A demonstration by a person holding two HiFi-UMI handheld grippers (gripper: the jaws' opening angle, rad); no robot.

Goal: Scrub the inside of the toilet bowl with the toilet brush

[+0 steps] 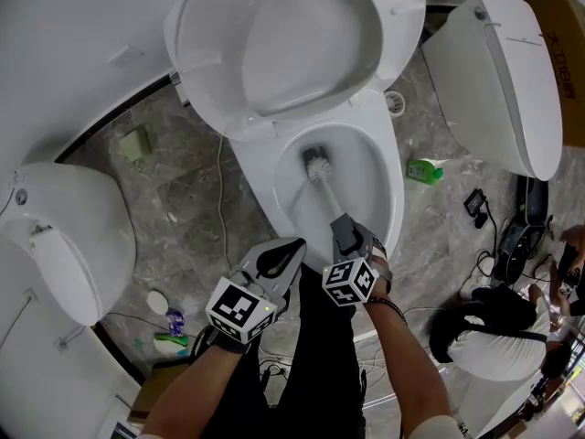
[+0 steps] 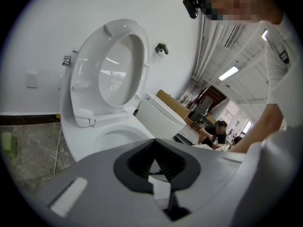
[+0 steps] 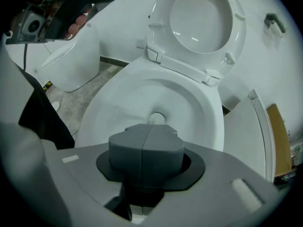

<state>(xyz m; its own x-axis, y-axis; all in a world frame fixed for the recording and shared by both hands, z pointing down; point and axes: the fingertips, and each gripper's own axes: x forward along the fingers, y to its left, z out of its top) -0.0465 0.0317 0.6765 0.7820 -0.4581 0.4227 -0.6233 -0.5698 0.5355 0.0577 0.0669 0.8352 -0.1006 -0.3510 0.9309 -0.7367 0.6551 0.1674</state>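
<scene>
Brush (image 1: 323, 186) handle is clamped at its upper end in the right gripper (image 1: 345, 231), and the bristle head is down inside the bowl (image 1: 388, 181), near the back wall. The left gripper (image 1: 283, 256) is just beside the right one, over the bowl's near rim. Its jaws are drawn together on nothing.

The brush looks light, with a thin stiff rod and springy bristles. The rod is probably smooth, and slick if wet, so it could twist or slide between the pads under scrubbing pressure. A firm hold high on the handle, as it is now, seems right: it gives reach and keeps the gripper out of the bowl.

Beyond the grippers, the seat and lid (image 1: 292, 44) stand raised. Other toilets stand at either side on a grey stone floor.

From the right gripper view, the closed jaw block covers the brush entirely and only the bowl (image 3: 142, 98) and drain (image 3: 156, 118) show. Whether the bristles press on the porcelain, and whether water stands in the bowl, cannot be told. The handle's tip is hidden inside the jaws.
</scene>
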